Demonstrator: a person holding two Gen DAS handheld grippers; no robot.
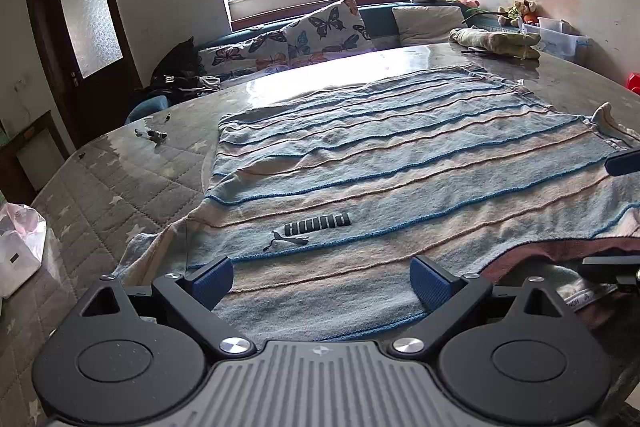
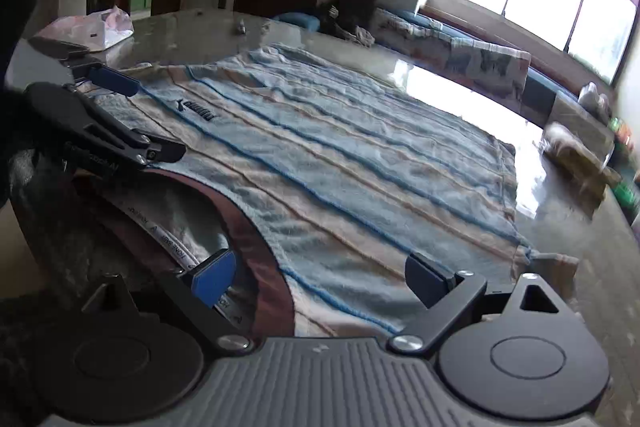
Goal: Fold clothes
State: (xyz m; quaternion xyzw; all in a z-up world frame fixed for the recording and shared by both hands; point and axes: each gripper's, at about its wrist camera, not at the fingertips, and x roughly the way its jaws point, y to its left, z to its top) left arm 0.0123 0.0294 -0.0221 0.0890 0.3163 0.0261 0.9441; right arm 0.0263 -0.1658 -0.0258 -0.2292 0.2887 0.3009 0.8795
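Just ahead of the left tool (image 1: 322, 283), a dark raised logo (image 1: 308, 227) sits on the striped shirt (image 1: 360, 155); it reads "PUMA" upside down from this side, with a leaping-cat mark beside it. Inside the brownish collar (image 2: 256, 239), right under the right tool (image 2: 320, 283), a neck tape carries small repeated print that looks like "HOME BABY", too fine to be sure of.

Both tools stand with their blue pads spread wide and nothing between them; each hovers over the collar end of the shirt, the left one showing at the left of the right tool's view (image 2: 132, 115).

That shirt lies flat on the glossy counter (image 1: 280, 83), collar nearest the tools and hem farthest away, its long axis running away from them, its blue and peach stripes lying crosswise. One short sleeve (image 1: 612, 123) pokes out to the right of the left tool.

Beyond the hem, bare counter runs on to a rolled cloth (image 1: 496, 43) near the far edge. To the left of the left tool, small dark bits (image 1: 154, 135) lie on open counter.
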